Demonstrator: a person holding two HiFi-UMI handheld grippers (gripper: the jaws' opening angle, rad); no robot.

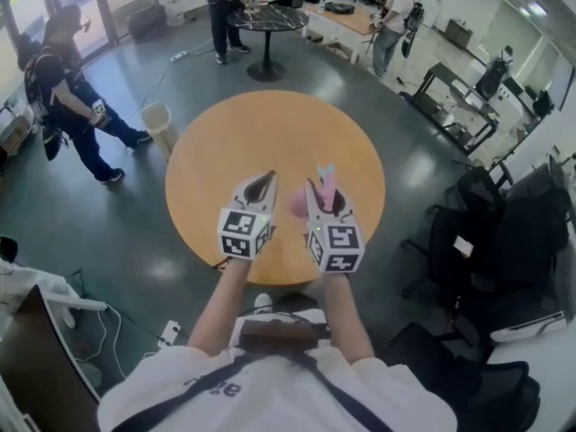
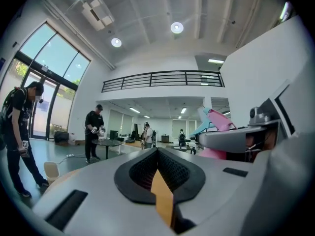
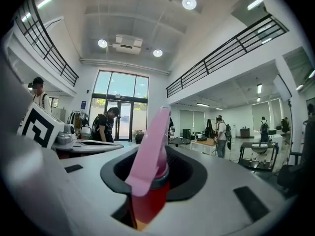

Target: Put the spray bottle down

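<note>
**Holding the spray bottle over the round table**

The right gripper (image 1: 327, 207) has its two jaws clamped on the spray bottle (image 1: 325, 185). The pink head of the bottle rises above the black jaw pads, with a pale blue tip at the top. In the right gripper view the bottle's neck sits squarely between the jaws, a pink lever slants up across the middle, and a darker red body shows below it. The bottle is carried in the jaws, over the near part of the round wooden table (image 1: 270, 133). No view shows how high above the top it is.

The left gripper (image 1: 266, 181) is just beside the right one, and both point away from the person across the table. Its jaws are together at the tips and nothing sits between them (the orange strip seen through the gap behind the tips is the tabletop). In the left gripper view the bottle's pink and blue head shows to the right.

Beyond the wooden table stand a beige bin (image 1: 160, 121) and a dark round table (image 1: 270, 16), with several people around the hall. Black chairs (image 1: 504, 232) crowd the right side.
</note>
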